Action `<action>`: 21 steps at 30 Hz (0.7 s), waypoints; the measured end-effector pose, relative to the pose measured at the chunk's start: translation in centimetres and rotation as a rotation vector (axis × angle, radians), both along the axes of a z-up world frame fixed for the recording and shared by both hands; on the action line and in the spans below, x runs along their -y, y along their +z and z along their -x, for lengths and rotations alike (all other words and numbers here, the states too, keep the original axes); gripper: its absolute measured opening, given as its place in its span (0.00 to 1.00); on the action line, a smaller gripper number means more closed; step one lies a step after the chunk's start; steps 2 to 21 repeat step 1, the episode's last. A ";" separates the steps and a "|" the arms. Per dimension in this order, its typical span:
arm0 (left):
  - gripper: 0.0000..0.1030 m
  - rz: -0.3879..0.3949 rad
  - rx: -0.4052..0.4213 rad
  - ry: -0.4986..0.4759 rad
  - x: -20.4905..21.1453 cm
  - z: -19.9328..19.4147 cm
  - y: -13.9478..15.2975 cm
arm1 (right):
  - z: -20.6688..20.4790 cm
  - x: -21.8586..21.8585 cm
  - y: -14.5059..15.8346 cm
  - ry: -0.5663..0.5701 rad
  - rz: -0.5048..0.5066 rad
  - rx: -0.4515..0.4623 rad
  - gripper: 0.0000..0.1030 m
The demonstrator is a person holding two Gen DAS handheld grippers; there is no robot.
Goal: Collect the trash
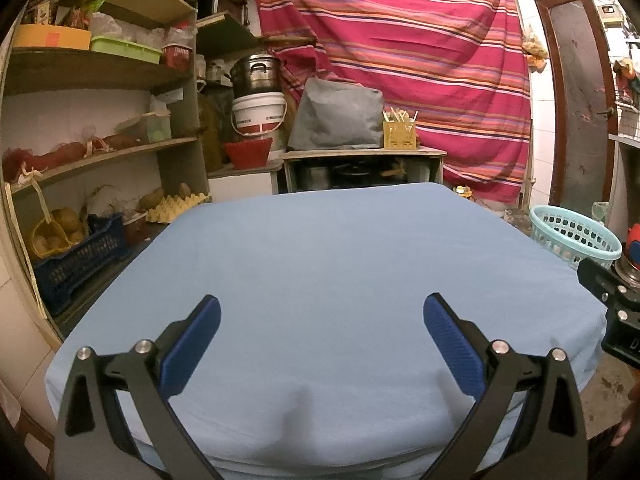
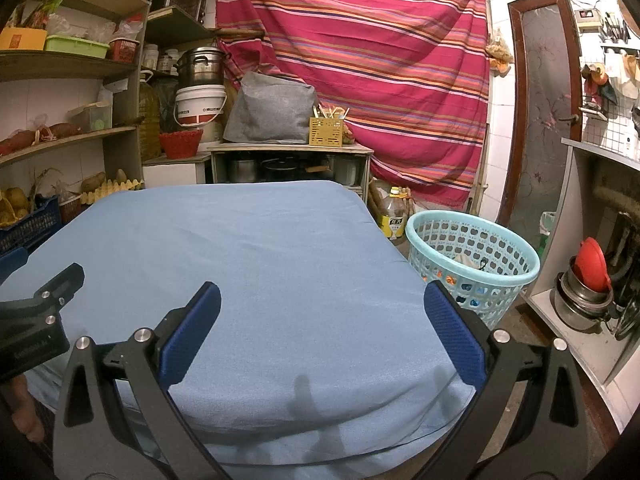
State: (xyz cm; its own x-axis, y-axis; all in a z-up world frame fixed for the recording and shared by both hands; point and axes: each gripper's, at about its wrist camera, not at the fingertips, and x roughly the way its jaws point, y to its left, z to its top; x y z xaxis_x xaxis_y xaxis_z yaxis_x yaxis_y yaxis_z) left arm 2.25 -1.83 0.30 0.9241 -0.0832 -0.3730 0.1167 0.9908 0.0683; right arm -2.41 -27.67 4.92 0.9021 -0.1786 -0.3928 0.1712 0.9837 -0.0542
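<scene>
A table under a light blue cloth (image 1: 320,264) fills both views, also in the right wrist view (image 2: 240,248); I see nothing lying on it. A light teal plastic basket (image 2: 472,264) stands on the floor off the table's right side, with several bits of rubbish inside; its rim shows in the left wrist view (image 1: 572,236). My left gripper (image 1: 320,344) is open and empty over the near edge. My right gripper (image 2: 320,344) is open and empty over the near right corner. Each gripper's body shows at the other view's edge.
Shelves (image 1: 100,152) with boxes, potatoes and a blue crate (image 1: 80,260) line the left. A low cabinet (image 2: 288,160) with pots stands behind the table before a striped red curtain (image 2: 380,60). A counter (image 2: 580,280) with metal bowls is at right, next to a door (image 2: 544,100).
</scene>
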 end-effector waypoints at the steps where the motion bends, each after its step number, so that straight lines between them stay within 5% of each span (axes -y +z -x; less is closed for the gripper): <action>1: 0.96 0.001 -0.002 0.001 0.0 -0.1 0.0 | 0.0 0.0 0.0 0.000 -0.001 0.000 0.96; 21: 0.96 0.001 -0.002 0.001 0.0 -0.1 0.0 | 0.0 0.0 0.0 0.000 -0.001 0.000 0.96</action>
